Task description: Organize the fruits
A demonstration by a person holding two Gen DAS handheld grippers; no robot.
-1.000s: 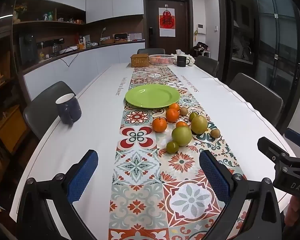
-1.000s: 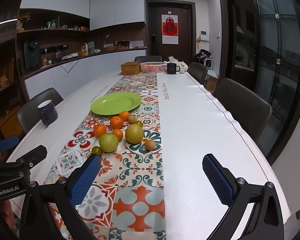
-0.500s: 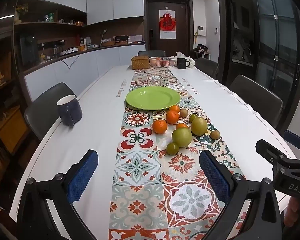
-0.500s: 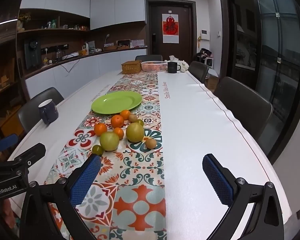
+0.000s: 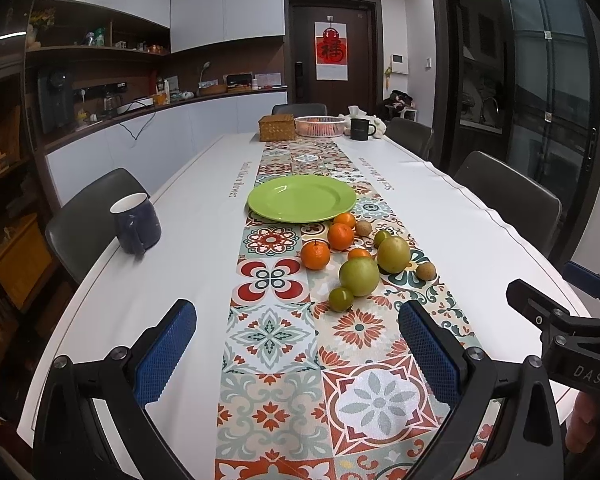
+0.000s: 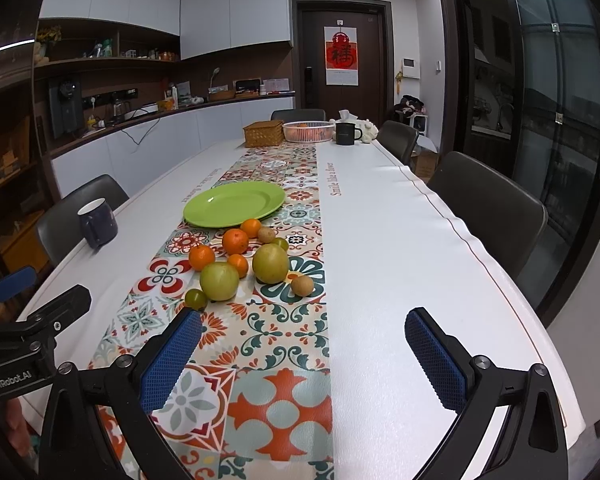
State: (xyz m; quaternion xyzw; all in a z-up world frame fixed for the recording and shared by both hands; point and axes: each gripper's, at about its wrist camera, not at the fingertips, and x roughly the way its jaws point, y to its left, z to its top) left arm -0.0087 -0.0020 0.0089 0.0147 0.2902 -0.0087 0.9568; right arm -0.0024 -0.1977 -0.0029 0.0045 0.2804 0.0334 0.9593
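Start step: left tool (image 5: 296, 354), right tool (image 6: 302, 354) both spread wide, empty. Next, probably small green fruit (image 6: 196, 298) onto flat lime-green plate (image 6: 233, 203).

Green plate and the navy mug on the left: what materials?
Green plate: looks like glossy glazed ceramic or melamine; it shows sharp light glints, but which of the two can't be told. Navy mug: probably glazed ceramic, with a thick wall, white inside and soft sheen.
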